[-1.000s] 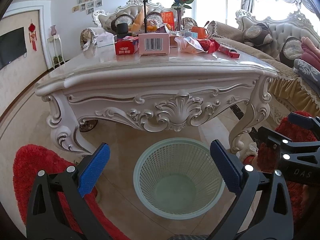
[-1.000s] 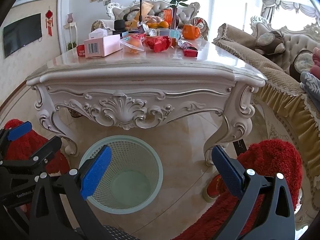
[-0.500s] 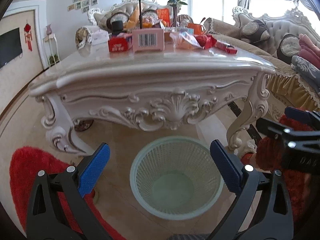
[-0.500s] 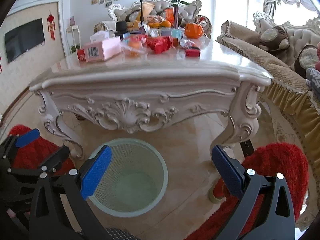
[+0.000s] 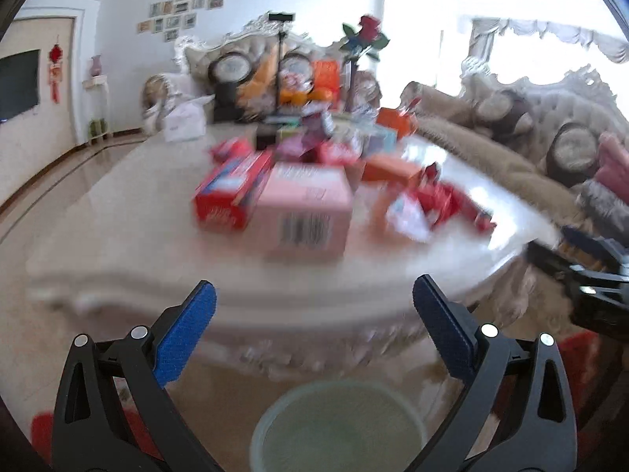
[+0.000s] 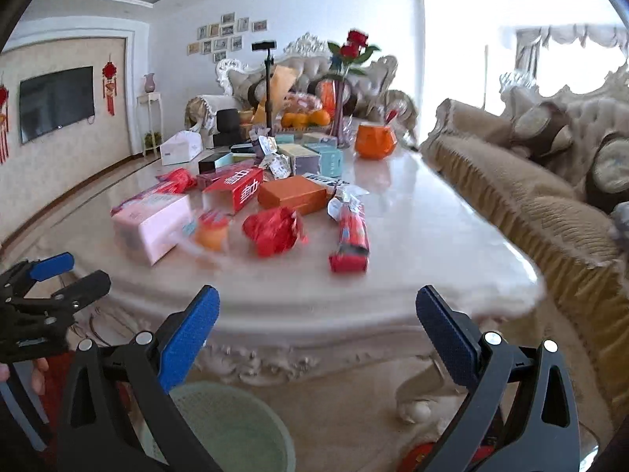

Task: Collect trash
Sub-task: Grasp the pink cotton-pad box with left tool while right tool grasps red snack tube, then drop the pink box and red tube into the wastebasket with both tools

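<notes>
Glossy marble-like tabletop (image 6: 412, 212); crinkled, seemingly foil wrapper (image 6: 273, 230).

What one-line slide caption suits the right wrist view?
Open right gripper faces a marble-topped carved white table strewn with wrappers and boxes, pale green mesh bin below.

A family living room is spreading out around me: ornate carved sofas (image 6: 530, 181) are ringing a marble-topped coffee table (image 6: 412, 236), a television (image 6: 57, 102) is hanging on the wall, framed photos (image 6: 224, 37) are clustering above, and roses (image 6: 352, 49) are standing in a vase.
</notes>
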`<state>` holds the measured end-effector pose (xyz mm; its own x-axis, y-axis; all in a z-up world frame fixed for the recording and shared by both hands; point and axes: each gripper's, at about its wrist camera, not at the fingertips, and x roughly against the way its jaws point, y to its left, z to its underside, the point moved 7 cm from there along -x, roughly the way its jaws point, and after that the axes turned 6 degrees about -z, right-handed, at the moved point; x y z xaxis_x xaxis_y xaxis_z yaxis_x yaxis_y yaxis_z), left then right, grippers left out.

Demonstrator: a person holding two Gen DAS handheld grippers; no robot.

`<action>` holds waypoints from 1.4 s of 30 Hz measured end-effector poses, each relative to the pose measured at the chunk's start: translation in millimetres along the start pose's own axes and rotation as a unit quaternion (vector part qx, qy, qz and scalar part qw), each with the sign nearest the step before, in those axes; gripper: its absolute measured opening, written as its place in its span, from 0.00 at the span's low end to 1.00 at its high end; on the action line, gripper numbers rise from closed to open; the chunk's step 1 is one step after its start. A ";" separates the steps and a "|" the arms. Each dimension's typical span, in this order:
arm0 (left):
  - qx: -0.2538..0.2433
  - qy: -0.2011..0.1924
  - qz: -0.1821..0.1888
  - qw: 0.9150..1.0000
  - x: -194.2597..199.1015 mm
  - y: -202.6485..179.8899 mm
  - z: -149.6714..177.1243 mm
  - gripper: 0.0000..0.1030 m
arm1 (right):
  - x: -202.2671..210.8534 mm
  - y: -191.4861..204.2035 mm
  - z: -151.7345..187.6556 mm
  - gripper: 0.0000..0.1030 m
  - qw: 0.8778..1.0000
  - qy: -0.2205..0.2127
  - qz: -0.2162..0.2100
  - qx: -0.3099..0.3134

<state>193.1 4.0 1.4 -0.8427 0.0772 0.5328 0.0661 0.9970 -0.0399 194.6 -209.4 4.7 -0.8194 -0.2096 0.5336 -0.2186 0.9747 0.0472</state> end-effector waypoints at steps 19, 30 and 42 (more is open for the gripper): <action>0.040 0.047 -0.053 0.997 -77.8 -0.1 -25.1 0.94 | -100.0 -57.5 -16.3 0.79 0.994 0.112 -0.015 0.008; 0.024 0.058 -0.053 0.997 -89.0 5.7 -23.6 0.62 | -110.0 -58.1 -27.1 0.24 0.993 0.115 -0.033 0.005; 0.082 0.017 -0.010 0.996 -43.9 20.3 -35.4 0.62 | -47.5 -57.5 -55.8 0.23 0.995 0.047 -0.076 -0.048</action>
<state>250.4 20.8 7.1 -0.8244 0.0606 0.5628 -0.0401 0.9855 -0.1649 275.7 -251.1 23.8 -0.7259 -0.3520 0.5909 -0.2820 0.9359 0.2111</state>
